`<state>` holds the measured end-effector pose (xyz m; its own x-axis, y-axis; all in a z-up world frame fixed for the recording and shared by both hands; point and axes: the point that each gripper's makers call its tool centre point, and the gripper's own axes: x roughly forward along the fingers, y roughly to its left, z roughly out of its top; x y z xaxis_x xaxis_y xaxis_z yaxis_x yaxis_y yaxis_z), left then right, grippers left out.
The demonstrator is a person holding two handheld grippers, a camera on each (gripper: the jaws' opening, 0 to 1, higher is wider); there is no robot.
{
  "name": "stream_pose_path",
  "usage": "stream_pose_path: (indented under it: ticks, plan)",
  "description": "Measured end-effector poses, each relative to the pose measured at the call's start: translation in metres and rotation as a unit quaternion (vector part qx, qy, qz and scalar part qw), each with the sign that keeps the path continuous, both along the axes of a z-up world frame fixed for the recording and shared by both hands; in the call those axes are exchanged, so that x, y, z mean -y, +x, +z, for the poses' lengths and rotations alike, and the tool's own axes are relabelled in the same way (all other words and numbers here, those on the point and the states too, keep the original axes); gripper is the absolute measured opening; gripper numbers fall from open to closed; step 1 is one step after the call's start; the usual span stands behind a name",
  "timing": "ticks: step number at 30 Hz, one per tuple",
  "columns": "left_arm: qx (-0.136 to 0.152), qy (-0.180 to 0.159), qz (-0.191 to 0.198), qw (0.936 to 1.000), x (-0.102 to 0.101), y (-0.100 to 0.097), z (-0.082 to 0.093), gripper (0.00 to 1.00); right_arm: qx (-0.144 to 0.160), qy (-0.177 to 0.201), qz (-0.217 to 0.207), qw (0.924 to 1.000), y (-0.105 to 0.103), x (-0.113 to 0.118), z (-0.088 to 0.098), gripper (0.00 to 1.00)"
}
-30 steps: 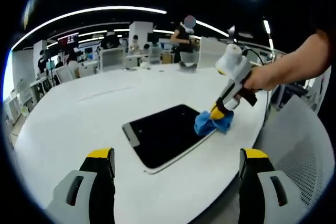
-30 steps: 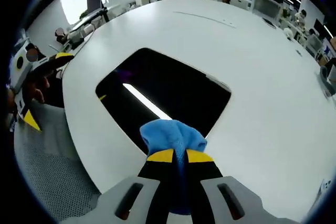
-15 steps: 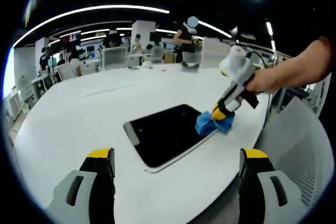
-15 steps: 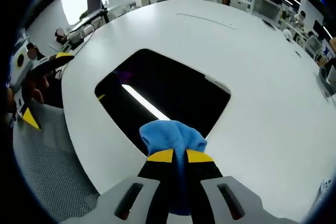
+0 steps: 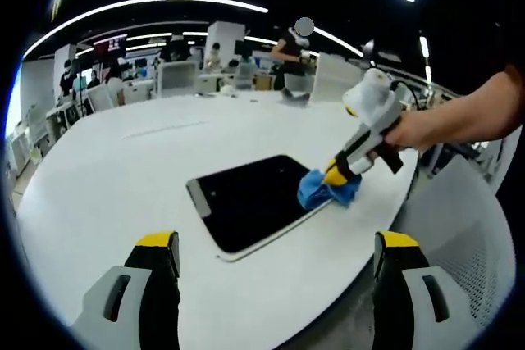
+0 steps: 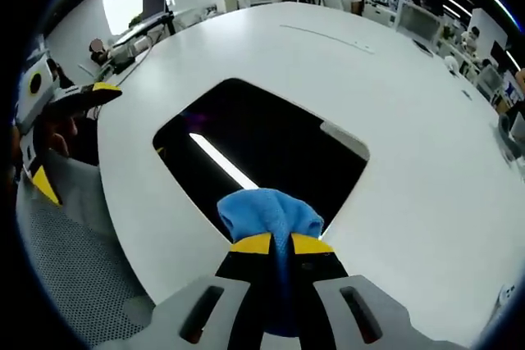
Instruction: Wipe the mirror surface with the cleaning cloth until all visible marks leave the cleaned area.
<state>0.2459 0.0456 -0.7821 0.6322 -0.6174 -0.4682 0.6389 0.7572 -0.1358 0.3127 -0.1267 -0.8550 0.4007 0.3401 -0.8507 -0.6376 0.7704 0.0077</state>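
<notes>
A dark rectangular mirror (image 5: 244, 202) (image 6: 262, 149) with a pale frame lies flat on the round white table (image 5: 123, 170) (image 6: 426, 145). It reflects a ceiling light strip. My right gripper (image 6: 280, 243) (image 5: 335, 176) is shut on a bunched blue cleaning cloth (image 6: 267, 212) (image 5: 324, 189). The cloth rests at the mirror's near right corner in the left gripper view. My left gripper (image 5: 276, 256) is open, held well short of the mirror with nothing between its jaws. That same gripper appears at the left edge of the right gripper view as a yellow-tipped gripper (image 6: 78, 100).
A grey mesh chair (image 5: 467, 235) (image 6: 66, 260) stands by the table's edge. Desks, monitors and several people fill the office behind. A hand (image 5: 414, 125) holds the right gripper.
The cloth and right gripper have slid slightly inward along the mirror's edge. Both views have shifted a little with the hands.
</notes>
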Motion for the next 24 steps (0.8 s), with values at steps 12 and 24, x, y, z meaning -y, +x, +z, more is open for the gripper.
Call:
stream_pose_path:
  ticks: [12, 24]
  plan:
    - [0.004, 0.0, 0.005, 1.0, -0.002, 0.001, 0.001, 0.99, 0.007, 0.004, 0.006, 1.0, -0.001, -0.011, 0.001, 0.02]
    - [0.002, -0.004, 0.009, 1.0, -0.003, 0.001, 0.002, 0.99, 0.005, 0.009, 0.023, 0.9997, 0.0, -0.032, 0.001, 0.02]
